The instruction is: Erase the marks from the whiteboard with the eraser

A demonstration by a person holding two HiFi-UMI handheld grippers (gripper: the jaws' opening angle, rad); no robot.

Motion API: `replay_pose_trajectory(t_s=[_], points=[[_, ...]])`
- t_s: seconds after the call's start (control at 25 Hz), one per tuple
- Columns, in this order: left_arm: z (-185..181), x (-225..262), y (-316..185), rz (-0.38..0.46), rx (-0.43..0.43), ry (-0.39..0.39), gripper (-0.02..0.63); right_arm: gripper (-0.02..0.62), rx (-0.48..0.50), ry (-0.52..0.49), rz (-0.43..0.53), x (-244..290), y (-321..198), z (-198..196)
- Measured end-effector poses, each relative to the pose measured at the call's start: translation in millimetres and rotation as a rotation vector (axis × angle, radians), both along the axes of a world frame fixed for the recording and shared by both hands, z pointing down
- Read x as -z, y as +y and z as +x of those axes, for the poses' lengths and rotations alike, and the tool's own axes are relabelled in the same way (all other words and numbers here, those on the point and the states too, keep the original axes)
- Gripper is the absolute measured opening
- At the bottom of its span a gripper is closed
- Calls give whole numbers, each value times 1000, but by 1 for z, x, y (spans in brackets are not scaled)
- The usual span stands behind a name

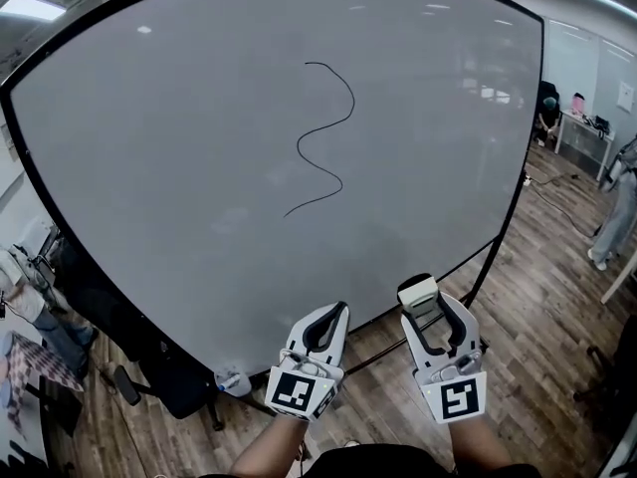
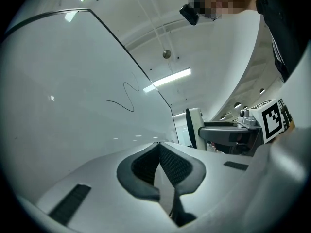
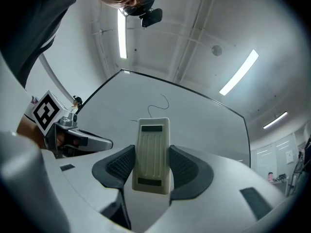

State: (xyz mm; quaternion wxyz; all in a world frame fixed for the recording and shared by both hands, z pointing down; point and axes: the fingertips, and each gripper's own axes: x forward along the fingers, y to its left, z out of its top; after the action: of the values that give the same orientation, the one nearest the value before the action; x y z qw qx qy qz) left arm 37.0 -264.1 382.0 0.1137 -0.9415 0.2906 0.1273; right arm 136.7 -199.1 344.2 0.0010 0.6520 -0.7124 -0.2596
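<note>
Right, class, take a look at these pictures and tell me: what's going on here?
A person stands at a whiteboard with a gripper in each hand. The right gripper grips a pale eraser between its fingers, held low near the board's bottom edge. The left gripper is beside it, shut on nothing. A black squiggle sits higher up the board, well above the eraser, so the mark is not yet wiped.
</note>
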Motion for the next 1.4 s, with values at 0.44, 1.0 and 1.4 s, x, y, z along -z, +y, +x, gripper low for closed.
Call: replay_pose_trajectory(t_s=[0.44, 1.0, 1.4], points=[[-22, 53, -44, 117, 100, 12, 20, 247, 86, 75, 73, 39, -50, -9], [-28, 138, -62, 260, 331, 29, 20, 247, 181, 286, 203, 136, -91, -5], [-32, 195, -64, 345, 399, 20, 20, 245, 118, 588, 269, 210, -120, -19]])
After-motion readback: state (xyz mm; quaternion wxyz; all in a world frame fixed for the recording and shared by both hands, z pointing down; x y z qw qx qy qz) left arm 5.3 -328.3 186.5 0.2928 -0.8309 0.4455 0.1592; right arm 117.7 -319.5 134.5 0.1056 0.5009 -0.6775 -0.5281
